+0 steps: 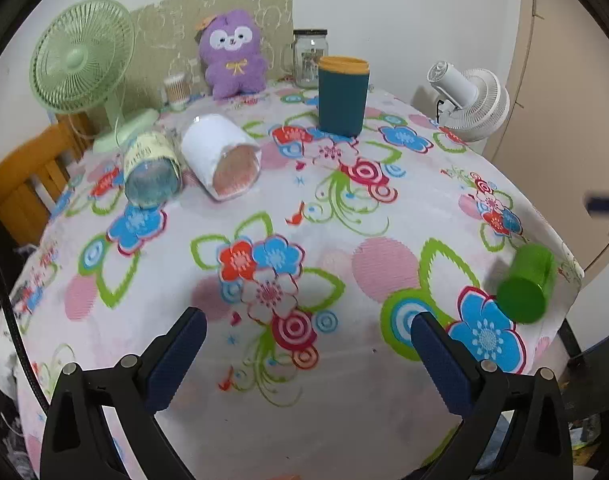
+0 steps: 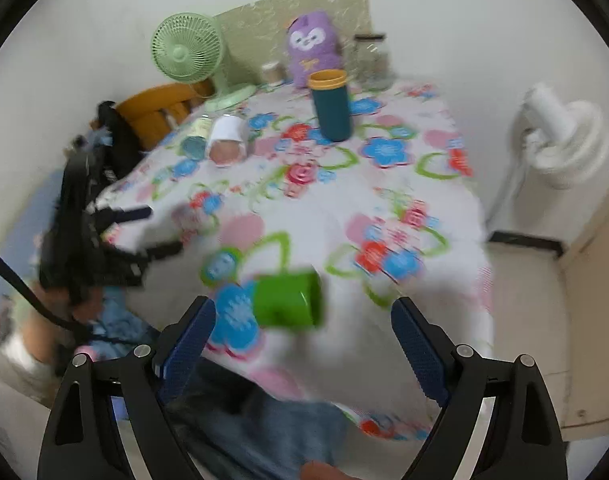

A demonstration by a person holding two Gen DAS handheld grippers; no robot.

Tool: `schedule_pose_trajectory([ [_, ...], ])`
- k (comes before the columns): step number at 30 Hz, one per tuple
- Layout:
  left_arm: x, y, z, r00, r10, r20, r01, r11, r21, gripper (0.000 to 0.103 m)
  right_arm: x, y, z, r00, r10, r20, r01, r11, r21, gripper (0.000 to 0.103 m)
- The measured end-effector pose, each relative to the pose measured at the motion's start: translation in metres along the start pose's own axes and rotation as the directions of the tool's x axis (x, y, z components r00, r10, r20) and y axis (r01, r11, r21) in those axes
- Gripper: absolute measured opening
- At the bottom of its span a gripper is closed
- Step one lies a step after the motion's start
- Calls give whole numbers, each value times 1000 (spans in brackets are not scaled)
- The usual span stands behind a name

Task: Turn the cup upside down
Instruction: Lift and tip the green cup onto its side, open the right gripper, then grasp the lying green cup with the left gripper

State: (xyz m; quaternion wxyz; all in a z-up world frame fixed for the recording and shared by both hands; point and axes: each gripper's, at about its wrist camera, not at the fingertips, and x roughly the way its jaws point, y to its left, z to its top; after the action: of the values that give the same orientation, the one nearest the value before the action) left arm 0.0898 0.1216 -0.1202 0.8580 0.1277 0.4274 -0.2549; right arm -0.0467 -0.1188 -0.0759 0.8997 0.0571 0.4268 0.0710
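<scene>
Blue-padded fingers of the left gripper [image 1: 308, 326] occupy the bottom of the left wrist view, spread wide with nothing between them, hovering over the near part of the table's floral cloth [image 1: 264, 400]. To the lower right of that frame, near the cloth's right edge, the green cup [image 1: 526, 286] lies on its side, its closed base turned toward the camera; it is well apart from the left gripper. At centre left, a white cup [image 1: 224, 156] lies on its side with its mouth facing the camera, and just beside it, on its left, a clear glass with a pale label [image 1: 152, 172] also lies on its side. Above centre, a dark teal cup with an orange rim [image 1: 343, 96] stands upright. Along the far edge, from left to right, stand a green desk fan [image 1: 82, 56], a small striped cup [image 1: 176, 90], a purple plush toy [image 1: 232, 54] and a glass jar [image 1: 308, 58]; a white fan [image 1: 470, 102] sits at the upper right, off the table's right side. In the right wrist view, which is motion-blurred, the right gripper [image 2: 304, 322] is likewise released, jaws wide apart and empty. The green cup [image 2: 290, 300] lies on its side just beyond and between its fingers, near the cloth's front edge, not touched by either pad. The left gripper [image 2: 152, 230] shows at middle left, over the table's left edge.
</scene>
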Motion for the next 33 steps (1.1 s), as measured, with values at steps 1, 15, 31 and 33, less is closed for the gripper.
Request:
schedule_pose_trajectory([
  [1, 1, -1, 0, 1000, -7, -3, 7, 1000, -5, 103, -4, 5, -11, 999, -31, 15, 31, 999, -9, 91],
  [15, -3, -59, 14, 997, -81, -17, 82, 986, 143, 103, -4, -8, -59, 999, -40, 29, 38, 997, 63, 94],
  [31, 14, -146, 30, 969, -196, -148, 241, 879, 411, 103, -21, -40, -123, 993, -115, -9, 115, 986, 122, 94],
  [33, 21, -150, 27, 965, -203, -165, 254, 874, 414, 103, -20, -43, -128, 993, -114, -10, 114, 985, 132, 94],
])
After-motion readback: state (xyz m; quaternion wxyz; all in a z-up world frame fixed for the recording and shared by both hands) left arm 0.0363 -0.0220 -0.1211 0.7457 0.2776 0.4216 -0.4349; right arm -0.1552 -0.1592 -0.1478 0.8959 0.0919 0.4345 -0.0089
